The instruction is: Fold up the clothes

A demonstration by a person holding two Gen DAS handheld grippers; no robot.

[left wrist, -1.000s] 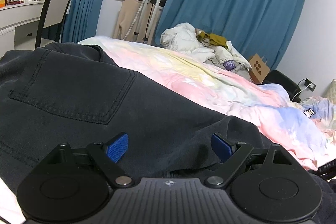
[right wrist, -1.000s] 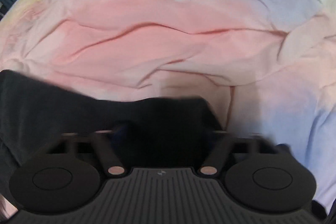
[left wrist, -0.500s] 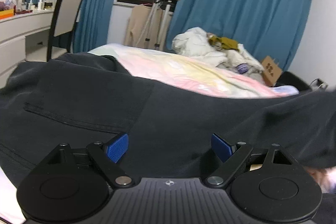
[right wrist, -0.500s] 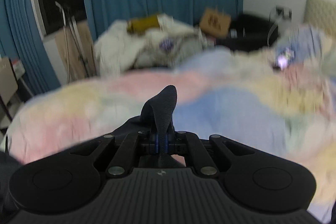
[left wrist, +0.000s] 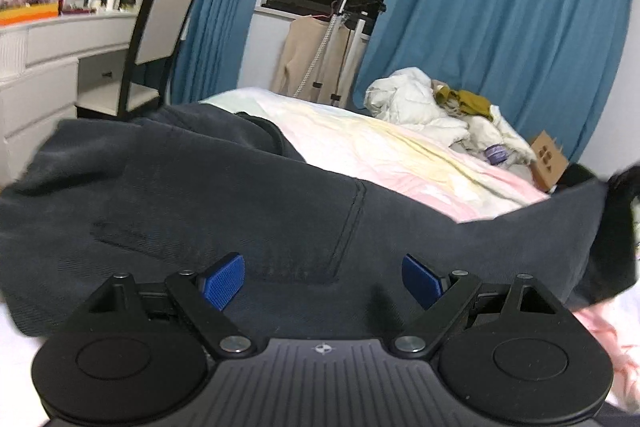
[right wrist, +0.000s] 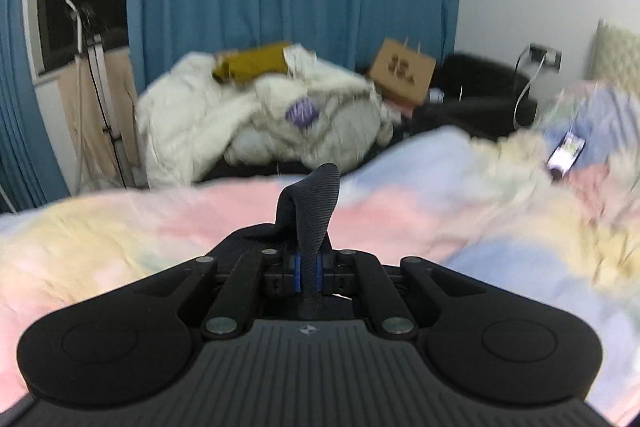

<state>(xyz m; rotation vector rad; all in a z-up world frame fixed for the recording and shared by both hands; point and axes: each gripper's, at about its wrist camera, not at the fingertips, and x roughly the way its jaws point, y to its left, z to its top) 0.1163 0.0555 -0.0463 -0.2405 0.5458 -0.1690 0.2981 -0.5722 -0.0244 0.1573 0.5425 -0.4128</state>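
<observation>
Pinching dark trousers' (right wrist: 310, 195) edge, right gripper (right wrist: 307, 273); left gripper (left wrist: 322, 279) spread above them.

The trousers (left wrist: 240, 195) are charcoal black with darker stitched seams. The bedcover (right wrist: 420, 211) under them is pastel tie-dye in pink, yellow and pale blue. Behind the bedcover hang teal-blue curtains (left wrist: 500, 27). Each hand-held gripper is black with blue ribbed pads (left wrist: 222, 281). Beyond the bedcover, a white heap (right wrist: 240, 123) carries a mustard-yellow garment (right wrist: 256, 65).

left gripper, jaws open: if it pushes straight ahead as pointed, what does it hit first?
Most likely the dark trousers: the left gripper points at the fabric between its open jaws. Depth is unclear, but nothing else shows in between.
</observation>
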